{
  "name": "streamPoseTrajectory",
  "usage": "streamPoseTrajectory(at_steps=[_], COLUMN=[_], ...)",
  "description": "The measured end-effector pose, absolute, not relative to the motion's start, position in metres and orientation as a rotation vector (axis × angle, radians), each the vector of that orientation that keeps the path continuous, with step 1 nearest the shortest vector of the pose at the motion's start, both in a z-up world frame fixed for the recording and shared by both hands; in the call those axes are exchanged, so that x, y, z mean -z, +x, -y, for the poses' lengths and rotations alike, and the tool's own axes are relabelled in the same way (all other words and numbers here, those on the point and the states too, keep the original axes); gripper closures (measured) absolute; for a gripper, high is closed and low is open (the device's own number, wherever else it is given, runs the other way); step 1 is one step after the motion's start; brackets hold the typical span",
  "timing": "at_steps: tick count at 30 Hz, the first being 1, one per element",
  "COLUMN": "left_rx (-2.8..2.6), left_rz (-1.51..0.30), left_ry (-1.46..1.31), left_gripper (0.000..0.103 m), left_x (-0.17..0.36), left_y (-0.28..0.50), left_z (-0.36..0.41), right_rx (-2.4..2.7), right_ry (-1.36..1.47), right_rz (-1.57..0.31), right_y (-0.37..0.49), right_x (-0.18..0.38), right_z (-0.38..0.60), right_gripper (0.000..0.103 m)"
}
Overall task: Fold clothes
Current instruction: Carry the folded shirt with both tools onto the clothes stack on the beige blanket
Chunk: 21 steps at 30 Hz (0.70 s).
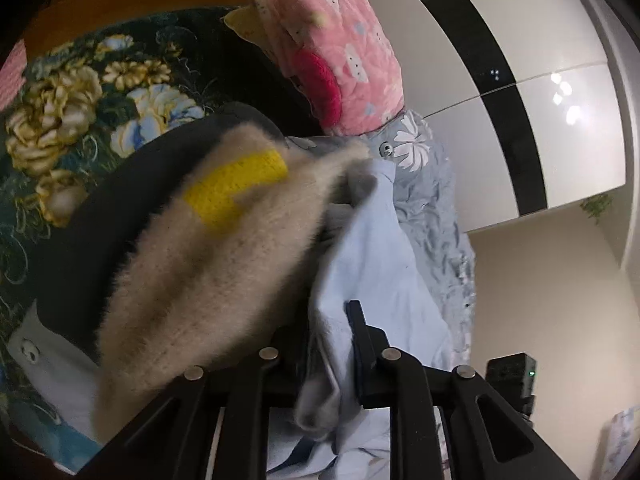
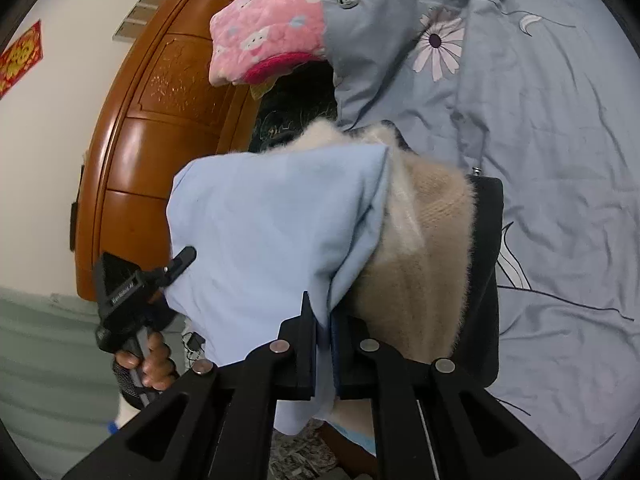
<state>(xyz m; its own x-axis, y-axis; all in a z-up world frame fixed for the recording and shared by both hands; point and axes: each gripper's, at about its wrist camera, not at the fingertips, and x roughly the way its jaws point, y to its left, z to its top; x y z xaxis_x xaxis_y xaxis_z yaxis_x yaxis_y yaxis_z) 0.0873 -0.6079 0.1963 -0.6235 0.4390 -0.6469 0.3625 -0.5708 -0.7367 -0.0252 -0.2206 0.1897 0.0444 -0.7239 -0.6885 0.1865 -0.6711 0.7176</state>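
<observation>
Grey floral bedding [image 2: 540, 160] forms the background. A light blue garment [image 2: 272, 232] is held above it, draped over a beige fuzzy sweater [image 2: 420, 272]. The right gripper [image 2: 324, 344] is closed on its near edge; the left gripper [image 1: 320, 344] is clamped on its left edge, so the cloth spans between both.

The bed [image 2: 560, 160] lies open to the right of the clothes, bare grey flowered cover with room to pass. Ahead, a pink quilt [image 2: 272, 36] stands bundled at the head, close against the wooden headboard [image 2: 160, 128]. The light blue cloth [image 2: 272, 232] and fuzzy beige sweater [image 2: 420, 264] crowd both grippers. The left gripper [image 2: 176, 264] blocks the blue cloth's left edge.
</observation>
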Motion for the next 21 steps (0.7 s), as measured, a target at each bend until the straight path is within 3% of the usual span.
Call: streamPoseTrajectory(at_steps=[7, 9, 14, 21], left_rx=[-2.649, -2.73, -2.771, -2.703], left_rz=[1.22, 1.098, 0.78, 0.905], left_ry=[-1.408, -1.376, -1.394, -1.441], left_gripper=[0.075, 0.069, 0.066, 0.067], left_x=[-0.249, -0.264, -0.263, -0.204], left_y=[0.102, 0.103, 0.083, 0.055], left_z=[0.613, 0.602, 0.555, 0.581], right_rx=[1.927, 2.014, 1.977, 1.972], right_ry=[1.602, 1.545, 1.444, 1.586], right_rz=[0.256, 0.193, 0.066, 0.08], right_y=[-0.024, -0.019, -0.004, -0.03], right_x=[-0.231, -0.246, -0.249, -0.196], right_z=[0.22, 0.223, 0.268, 0.301], right_gripper=[0.093, 0.093, 0.093, 0.093])
